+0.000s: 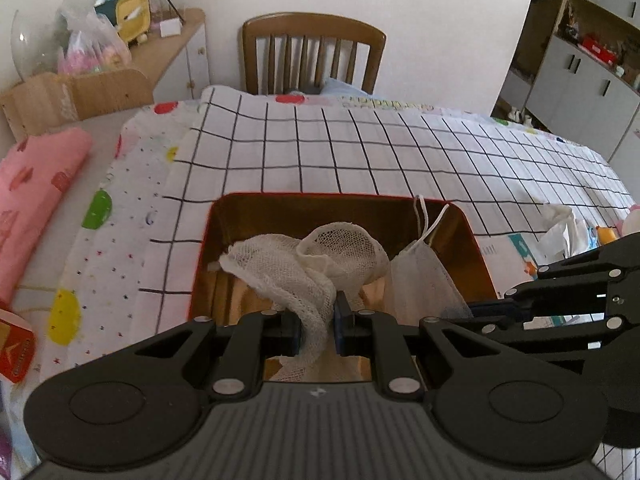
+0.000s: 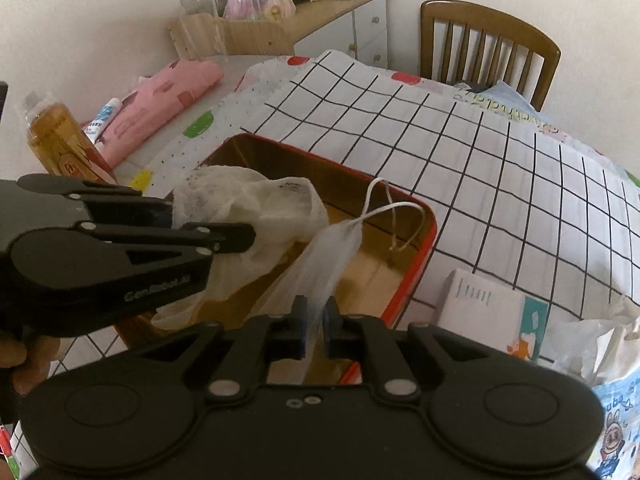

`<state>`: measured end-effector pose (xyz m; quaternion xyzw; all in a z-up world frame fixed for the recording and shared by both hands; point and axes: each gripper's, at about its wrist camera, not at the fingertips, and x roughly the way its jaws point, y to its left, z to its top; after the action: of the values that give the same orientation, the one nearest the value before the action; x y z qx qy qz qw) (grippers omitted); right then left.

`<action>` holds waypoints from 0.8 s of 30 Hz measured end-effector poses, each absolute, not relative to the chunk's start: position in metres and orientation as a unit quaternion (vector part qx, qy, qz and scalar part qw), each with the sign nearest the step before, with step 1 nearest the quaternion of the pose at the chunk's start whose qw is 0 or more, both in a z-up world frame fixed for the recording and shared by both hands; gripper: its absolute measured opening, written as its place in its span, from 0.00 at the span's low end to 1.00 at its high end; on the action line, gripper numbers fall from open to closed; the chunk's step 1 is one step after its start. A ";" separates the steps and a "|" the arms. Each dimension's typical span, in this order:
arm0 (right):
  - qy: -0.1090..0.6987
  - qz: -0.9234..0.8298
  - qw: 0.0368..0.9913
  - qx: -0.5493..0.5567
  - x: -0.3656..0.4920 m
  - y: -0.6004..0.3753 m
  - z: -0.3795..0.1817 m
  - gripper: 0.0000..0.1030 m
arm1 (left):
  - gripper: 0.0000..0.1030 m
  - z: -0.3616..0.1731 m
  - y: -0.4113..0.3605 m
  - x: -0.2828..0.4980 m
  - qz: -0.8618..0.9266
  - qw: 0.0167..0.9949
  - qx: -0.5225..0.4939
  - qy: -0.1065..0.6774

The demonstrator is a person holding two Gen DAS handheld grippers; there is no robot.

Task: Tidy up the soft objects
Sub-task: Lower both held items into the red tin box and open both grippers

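Note:
A red-rimmed tin box point(image 1: 202, 248) with a golden inside point(image 2: 424, 248) sits on the checked cloth. My left gripper point(image 1: 318, 322) is shut on a white mesh cloth point(image 1: 288, 272) that drapes into the box; the cloth also shows in the right wrist view point(image 2: 260, 208). My right gripper point(image 2: 315, 322) is shut on a thin white drawstring pouch point(image 2: 332, 256), held over the box with its cords point(image 2: 394, 216) trailing inside. The pouch point(image 1: 424, 280) hangs at the box's right side in the left wrist view. The left gripper point(image 2: 240, 236) reaches in from the left.
A pink patterned fabric roll point(image 1: 32, 196) lies at the table's left. A bottle of amber liquid point(image 2: 60, 144) and a small tube point(image 2: 102, 120) stand beside it. A wooden chair point(image 1: 314, 52) is behind the table. A white booklet point(image 2: 484, 308) and crumpled packaging point(image 2: 600, 344) lie right of the box.

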<state>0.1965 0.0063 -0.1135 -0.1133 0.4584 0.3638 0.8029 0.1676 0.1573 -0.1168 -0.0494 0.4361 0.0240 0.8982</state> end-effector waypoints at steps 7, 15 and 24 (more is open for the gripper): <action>0.454 0.366 0.802 -0.131 0.193 0.008 -0.116 0.16 | 0.15 -0.125 0.154 0.171 0.022 0.892 -0.048 0.448; 0.454 0.369 0.799 -0.141 0.189 0.011 -0.113 0.28 | 0.32 -0.126 0.155 0.173 0.028 0.892 -0.051 0.448; 0.439 0.375 0.803 -0.149 0.182 0.005 -0.102 0.42 | 0.56 -0.116 0.155 0.166 0.028 0.898 -0.054 0.436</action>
<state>0.1824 0.0050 -0.1016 -0.1494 0.4391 0.3751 0.8026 0.1665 0.1551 -0.1165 -0.0536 0.4360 0.0282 0.8979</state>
